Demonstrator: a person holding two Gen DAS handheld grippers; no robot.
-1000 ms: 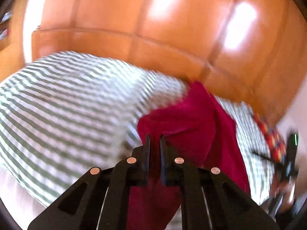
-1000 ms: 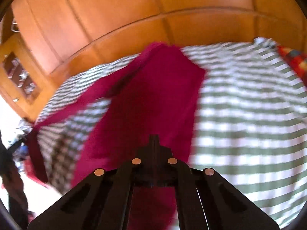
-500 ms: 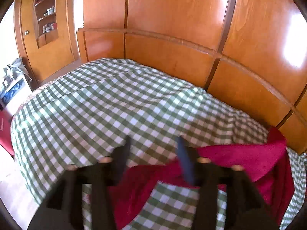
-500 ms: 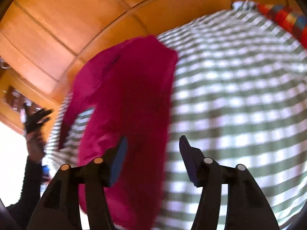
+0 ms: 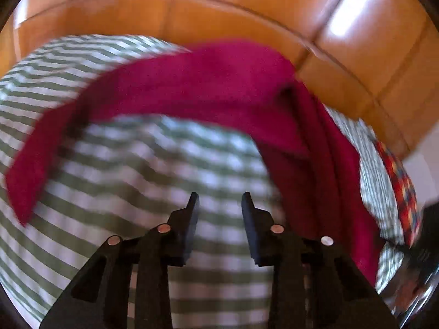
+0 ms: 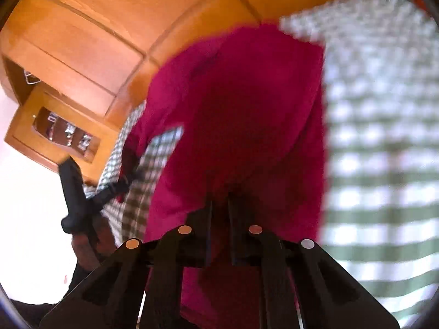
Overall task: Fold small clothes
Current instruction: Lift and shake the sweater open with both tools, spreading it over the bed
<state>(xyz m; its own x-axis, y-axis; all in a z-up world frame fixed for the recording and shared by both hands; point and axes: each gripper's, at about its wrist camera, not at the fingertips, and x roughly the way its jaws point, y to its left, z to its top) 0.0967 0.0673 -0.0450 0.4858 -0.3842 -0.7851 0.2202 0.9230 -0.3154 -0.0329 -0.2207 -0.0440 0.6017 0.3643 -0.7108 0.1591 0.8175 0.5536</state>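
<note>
A red garment [image 5: 219,82] is shown partly spread on a bed covered by a green checked sheet [image 5: 137,170], against wood panelling [image 5: 247,8]. In the left wrist view, one long strip of the cloth is draped in an arc across the sheet, and the rest falls in folds toward the right edge of the bed. The left gripper [image 5: 219,203] is held over bare sheet with its jaws parted by a moderate gap; nothing is held between them, and the cloth lies well ahead of the tips. In the right wrist view, the right gripper [image 6: 220,200] is seen with its jaws drawn nearly together on a bunched edge of the garment [image 6: 241,115], whose body stretches away from the tips toward the panelling. A patterned cloth [image 5: 397,181] is visible at the far right of the bed. Both views are blurred by motion, so fine creases cannot be read.

Risks, as judged from this state: with only one edge held, the garment may be dragged into a heap rather than laid flat. The loose strip may twist or fold under itself if the cloth is pulled quickly. A thin pinch near the edge may slip, and the sheet may be caught by the empty gripper on its next grasp.
</note>
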